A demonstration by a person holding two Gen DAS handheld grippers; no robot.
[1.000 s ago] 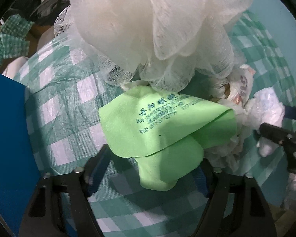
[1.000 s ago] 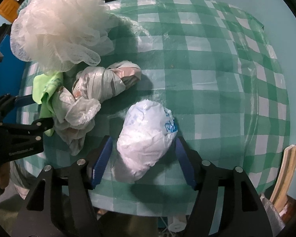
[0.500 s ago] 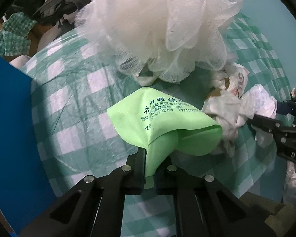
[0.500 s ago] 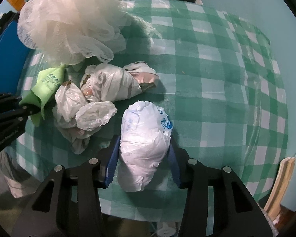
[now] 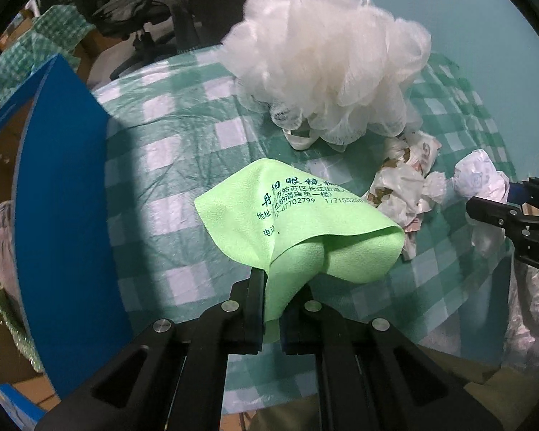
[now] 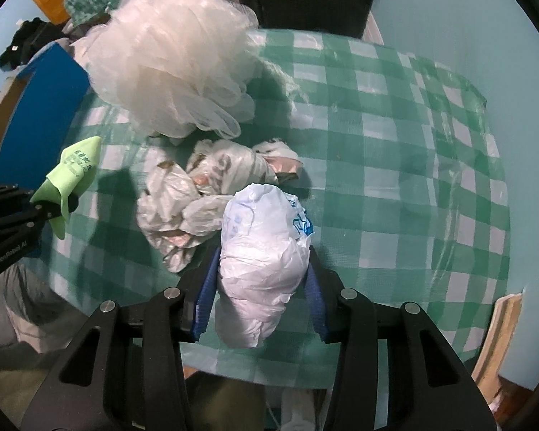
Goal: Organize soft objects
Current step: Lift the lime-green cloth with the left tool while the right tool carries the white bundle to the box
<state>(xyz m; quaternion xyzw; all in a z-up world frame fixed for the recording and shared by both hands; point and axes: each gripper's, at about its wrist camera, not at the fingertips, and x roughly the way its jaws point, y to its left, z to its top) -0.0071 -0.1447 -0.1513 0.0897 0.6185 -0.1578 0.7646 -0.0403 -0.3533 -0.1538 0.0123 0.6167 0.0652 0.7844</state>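
Note:
My left gripper (image 5: 271, 287) is shut on a light green cloth (image 5: 298, 215) with printed writing and holds it above the green checked tablecloth (image 5: 183, 165); the cloth also shows in the right wrist view (image 6: 77, 165). My right gripper (image 6: 262, 273) is shut on a crumpled white plastic bag (image 6: 266, 251) with blue print, lifted a little off the table. A big white mesh bath sponge (image 5: 327, 57) sits at the back of the table, also seen in the right wrist view (image 6: 172, 72). Crumpled patterned plastic bags (image 6: 204, 183) lie between the sponge and my right gripper.
A blue board (image 5: 64, 194) stands along the table's left side. A light blue wall (image 6: 485, 28) runs behind and to the right of the table. A black office chair (image 5: 140, 10) and clutter stand beyond the far edge. A wooden piece (image 6: 499, 327) leans at the lower right.
My left gripper closed on the green cloth and lifted it back from the sponge. My right gripper closed on the white bag and raised it slightly.

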